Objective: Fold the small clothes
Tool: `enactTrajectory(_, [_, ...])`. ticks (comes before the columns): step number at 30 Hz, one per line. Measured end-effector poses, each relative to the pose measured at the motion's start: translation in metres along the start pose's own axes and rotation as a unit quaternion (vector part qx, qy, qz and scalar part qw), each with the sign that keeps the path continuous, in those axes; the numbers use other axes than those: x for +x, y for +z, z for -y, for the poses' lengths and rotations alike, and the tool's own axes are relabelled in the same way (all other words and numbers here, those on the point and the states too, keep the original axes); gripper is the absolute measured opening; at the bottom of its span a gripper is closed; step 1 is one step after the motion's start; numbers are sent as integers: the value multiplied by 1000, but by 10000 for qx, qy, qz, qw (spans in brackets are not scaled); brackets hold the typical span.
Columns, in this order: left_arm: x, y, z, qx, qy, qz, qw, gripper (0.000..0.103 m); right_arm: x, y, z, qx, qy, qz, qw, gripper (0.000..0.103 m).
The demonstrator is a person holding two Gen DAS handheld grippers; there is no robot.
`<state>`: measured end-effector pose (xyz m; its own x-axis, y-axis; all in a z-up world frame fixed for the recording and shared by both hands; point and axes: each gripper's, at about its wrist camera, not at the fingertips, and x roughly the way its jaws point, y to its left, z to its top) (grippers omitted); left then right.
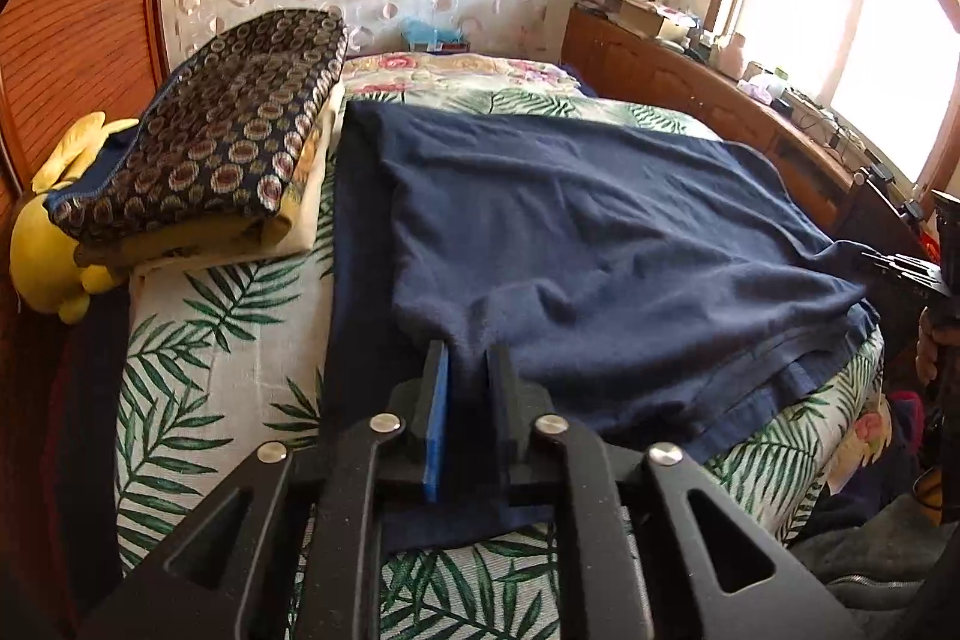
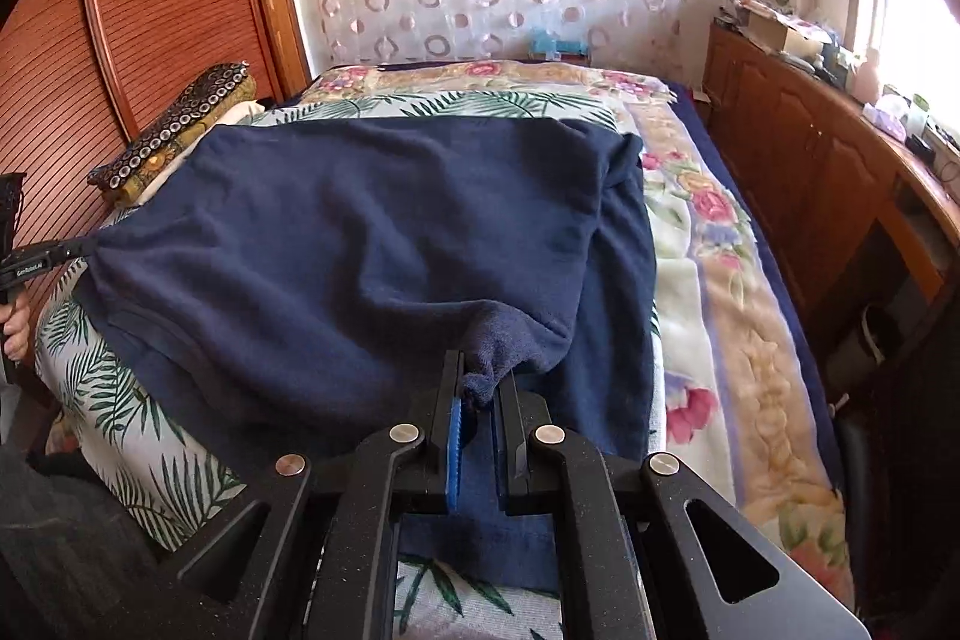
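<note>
A navy fleece garment (image 1: pixel 600 232) (image 2: pixel 360 232) lies spread on the palm-leaf bed sheet (image 1: pixel 210 370), with an upper layer over a flatter lower layer. My left gripper (image 1: pixel 468 370) has a near corner of the upper layer running in between its fingers. The right wrist view shows that gripper (image 2: pixel 78 250) at the far left, with the cloth drawn up in a taut peak to its tip. My right gripper (image 2: pixel 480 382) is shut on a bunched near corner at the garment's other side. It shows at the right edge of the left wrist view (image 1: pixel 882 259).
A stack of folded patterned blankets (image 1: pixel 228 142) and a yellow plush toy (image 1: pixel 48 244) sit at the bed's left. A floral blanket (image 2: pixel 708 280) covers the right side. A cluttered wooden cabinet (image 2: pixel 810 172) runs along the right; a louvred wardrobe (image 2: pixel 150 10) stands left.
</note>
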<state>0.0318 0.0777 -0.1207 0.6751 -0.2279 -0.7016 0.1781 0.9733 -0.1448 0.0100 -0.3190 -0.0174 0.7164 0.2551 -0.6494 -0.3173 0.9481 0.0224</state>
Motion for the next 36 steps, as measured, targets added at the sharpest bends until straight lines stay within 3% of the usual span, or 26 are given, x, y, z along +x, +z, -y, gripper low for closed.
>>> enactTrajectory(3, [-10,4,3,2,-84,194,9998,40,-11,10,0,-4,-98,133,9999,15])
enactTrajectory(5, [-15,7,6,39,-109,285,9995,43,-17,12,-6,-58,-132,215,9997,16])
enactTrajectory(8, [-17,11,10,135,-28,291,9995,49,-28,7,-16,-163,-243,348,9990,31])
enactTrajectory(9, [-17,12,11,156,-16,294,9994,54,-31,6,-19,-183,-258,396,9987,36])
enactTrajectory(12, [-14,13,9,132,-10,299,9995,81,-32,0,-24,-192,-195,459,9986,40])
enactTrajectory(13, [-12,13,9,94,-21,293,9995,84,-29,-1,-26,-181,-162,452,9987,40])
enactTrajectory(21, [8,6,1,-142,194,3,9997,84,9,-7,-46,-413,229,135,9988,40])
enactTrajectory(36, [19,-12,-24,-472,508,-146,9975,84,74,-4,-74,-606,629,-208,9960,40])
